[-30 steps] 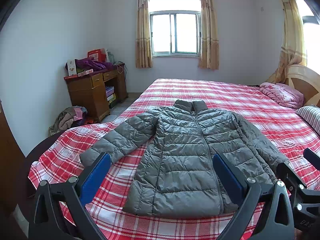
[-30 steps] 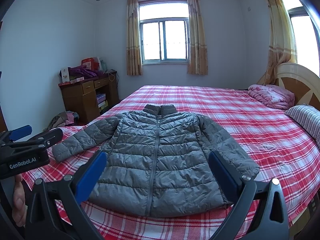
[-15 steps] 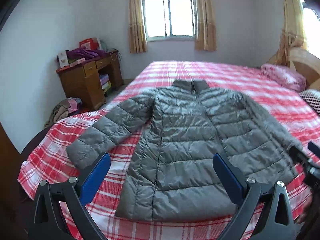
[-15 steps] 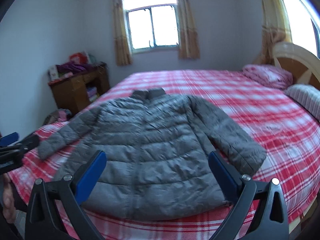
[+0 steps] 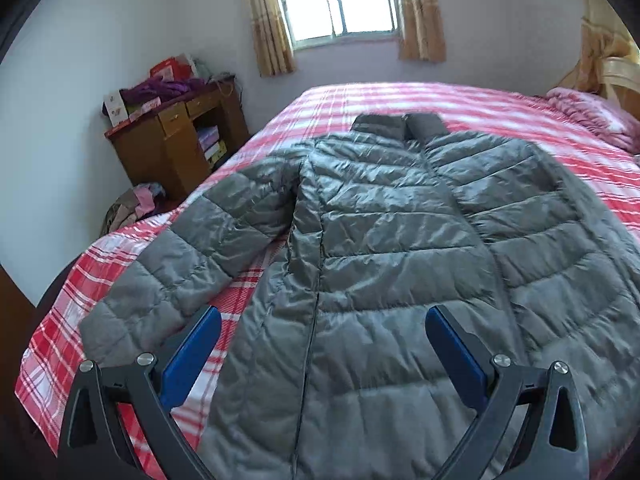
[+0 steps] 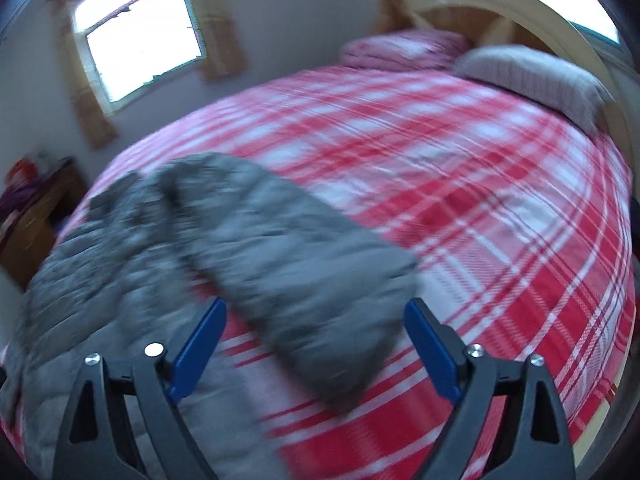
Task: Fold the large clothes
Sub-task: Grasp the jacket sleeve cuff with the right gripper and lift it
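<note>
A grey quilted jacket lies flat on the red plaid bed, front up, zipped, sleeves spread. My left gripper hovers open above the jacket's lower left front, with its blue pads wide apart and nothing between them. In the blurred right wrist view the jacket's right sleeve runs down toward my right gripper. Its jaws are closing. The sleeve's cuff end lies between the blue pads, which do not press on it.
A wooden desk with clutter stands by the wall left of the bed, and clothes are piled on the floor beside it. A pink folded quilt and a striped pillow lie by the headboard. Bare plaid cover stretches right of the sleeve.
Both grippers have dropped toward the bed. The left has closed in on the jacket's lower left front. The right has swung right and rolled over the right sleeve, and its pads have drawn slightly closer.
</note>
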`<state>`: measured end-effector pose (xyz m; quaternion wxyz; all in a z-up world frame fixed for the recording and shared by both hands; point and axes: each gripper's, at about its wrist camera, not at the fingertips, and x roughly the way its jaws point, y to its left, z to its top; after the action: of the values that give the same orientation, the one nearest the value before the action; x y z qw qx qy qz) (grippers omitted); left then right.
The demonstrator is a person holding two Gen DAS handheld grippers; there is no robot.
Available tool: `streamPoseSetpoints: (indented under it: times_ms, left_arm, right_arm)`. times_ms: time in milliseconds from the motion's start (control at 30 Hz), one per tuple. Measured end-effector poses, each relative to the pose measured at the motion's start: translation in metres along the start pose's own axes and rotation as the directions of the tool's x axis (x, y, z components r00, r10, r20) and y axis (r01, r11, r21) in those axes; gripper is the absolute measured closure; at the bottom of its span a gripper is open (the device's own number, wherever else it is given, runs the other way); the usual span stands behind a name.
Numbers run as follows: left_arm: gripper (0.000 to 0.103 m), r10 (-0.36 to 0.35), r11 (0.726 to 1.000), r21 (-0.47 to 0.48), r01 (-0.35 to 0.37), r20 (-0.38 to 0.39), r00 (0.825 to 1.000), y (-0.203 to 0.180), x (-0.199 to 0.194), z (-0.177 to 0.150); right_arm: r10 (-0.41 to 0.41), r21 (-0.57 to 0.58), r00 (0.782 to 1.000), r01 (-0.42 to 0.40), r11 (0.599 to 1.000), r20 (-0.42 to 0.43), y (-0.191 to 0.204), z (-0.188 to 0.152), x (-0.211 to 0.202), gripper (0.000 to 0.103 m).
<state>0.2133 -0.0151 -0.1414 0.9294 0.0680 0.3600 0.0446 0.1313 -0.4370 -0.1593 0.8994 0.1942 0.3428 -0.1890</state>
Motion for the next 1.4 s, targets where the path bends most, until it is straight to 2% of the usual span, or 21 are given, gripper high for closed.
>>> streamPoseSetpoints:
  times_ms: [100, 200, 233, 267, 367, 500, 767, 900, 1167, 1267, 1400]
  left_arm:
    - [0.001, 0.031, 1.0, 0.001, -0.031, -0.026, 0.999, -0.002, 0.023, 0.005]
    - [0.001, 0.066, 0.998, 0.01, -0.066, -0.055, 0.996, -0.003, 0.042, 0.007]
    - [0.001, 0.075, 0.997, 0.013, -0.075, -0.063, 0.995, -0.003, 0.046, 0.007]
    - [0.001, 0.08, 0.997, 0.015, -0.079, -0.069, 0.994, -0.003, 0.049, 0.007]
    - [0.001, 0.104, 0.994, 0.028, -0.102, -0.081, 0.991, -0.001, 0.059, 0.005]
    - [0.001, 0.127, 0.991, 0.052, -0.122, -0.107, 0.986, 0.002, 0.068, -0.004]
    - [0.001, 0.138, 0.989, 0.075, -0.129, -0.136, 0.981, 0.019, 0.082, -0.015]
    - [0.001, 0.132, 0.99, 0.075, -0.123, -0.137, 0.982, 0.029, 0.081, -0.011]
    - [0.001, 0.087, 0.996, 0.04, -0.083, -0.105, 0.991, 0.045, 0.061, 0.017]
    - [0.001, 0.08, 0.997, 0.015, -0.079, -0.09, 0.993, 0.048, 0.058, 0.027]
    - [0.001, 0.091, 0.996, 0.005, -0.09, -0.061, 0.994, 0.051, 0.059, 0.043]
  right_arm:
    - [0.0, 0.045, 0.998, 0.003, 0.999, -0.061, -0.017, 0.006, 0.028, 0.02]
    - [0.007, 0.018, 0.996, -0.006, 1.0, -0.084, -0.014, 0.004, 0.039, 0.03]
    - [-0.003, -0.004, 0.997, 0.003, 1.0, -0.074, -0.012, 0.004, 0.041, 0.04]
    - [-0.006, -0.025, 0.998, 0.005, 1.0, -0.064, -0.011, 0.004, 0.042, 0.058]
    - [0.011, -0.023, 0.998, -0.012, 1.0, -0.06, -0.021, 0.011, 0.047, 0.076]
    - [-0.05, -0.022, 0.998, 0.05, 0.999, -0.024, -0.038, 0.03, 0.049, 0.081]
    - [-0.165, -0.016, 0.986, 0.166, 0.986, 0.031, -0.068, 0.068, 0.056, 0.082]
    - [-0.184, -0.024, 0.982, 0.185, 0.982, 0.04, -0.07, 0.075, 0.056, 0.083]
    - [-0.128, -0.14, 0.973, 0.157, 0.978, 0.193, -0.011, 0.113, 0.016, 0.083]
    - [-0.078, -0.227, 0.969, 0.133, 0.965, 0.234, 0.033, 0.124, 0.003, 0.083]
    - [-0.019, -0.34, 0.963, 0.113, 0.933, 0.268, 0.089, 0.122, -0.002, 0.083]
